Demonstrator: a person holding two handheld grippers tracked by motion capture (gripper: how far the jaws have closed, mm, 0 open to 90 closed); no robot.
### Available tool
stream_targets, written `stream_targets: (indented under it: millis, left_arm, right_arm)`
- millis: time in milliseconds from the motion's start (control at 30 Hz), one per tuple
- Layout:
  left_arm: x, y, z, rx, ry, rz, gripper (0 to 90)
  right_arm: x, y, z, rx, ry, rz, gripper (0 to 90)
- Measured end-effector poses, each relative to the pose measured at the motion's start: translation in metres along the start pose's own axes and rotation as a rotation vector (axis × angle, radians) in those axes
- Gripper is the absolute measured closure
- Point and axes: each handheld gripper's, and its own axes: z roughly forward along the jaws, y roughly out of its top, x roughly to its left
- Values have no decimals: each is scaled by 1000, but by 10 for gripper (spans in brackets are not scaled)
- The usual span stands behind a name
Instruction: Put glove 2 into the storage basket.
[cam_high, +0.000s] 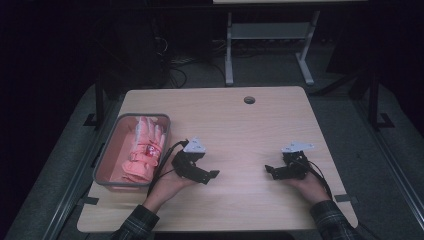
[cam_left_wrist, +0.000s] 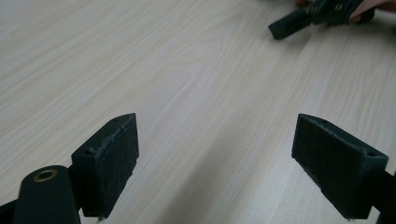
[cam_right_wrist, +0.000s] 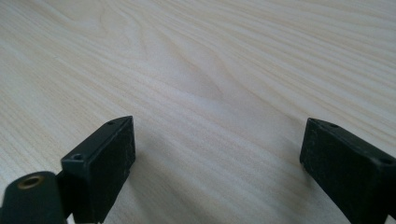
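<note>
- Right now your two grippers hold nothing: left gripper (cam_high: 212, 175) and right gripper (cam_high: 269, 170) both have jaws wide apart over bare wood.
- One grey bin (cam_high: 109, 159) sits at the table's (cam_high: 240, 130) left edge, just beside your left hand (cam_high: 167, 187).
- One heap of pink gloves (cam_high: 142, 150) lies inside it, untouched.

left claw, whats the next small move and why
Probably swing the left claw back toward the grey bin and reach for the pink gloves. Its jaws stand wide open with bare table between them, and the gloves in the bin are the nearest things to pick.
</note>
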Motion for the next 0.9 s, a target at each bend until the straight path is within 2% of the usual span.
stream_targets:
  millis: [200,267,467,533,567,767,900]
  left_arm:
    - [-6,-10,19,12,7,20,141]
    - [-8,-13,26,32,7,33,140]
    - [-14,-23,44,65,34,56,140]
    - [-16,-25,48,73,58,77,139]
    - [-17,-26,50,74,55,77,140]
    - [-14,-34,53,15,18,75,128]
    - [-14,-34,53,17,14,80,128]
  right_arm:
    - [0,0,0,0,0,0,98]
    - [0,0,0,0,0,0,98]
    - [0,0,0,0,0,0,98]
    - [0,0,0,0,0,0,99]
    - [0,0,0,0,0,0,99]
    - [0,0,0,0,2,-1,99]
    - [0,0,0,1,3,-1,99]
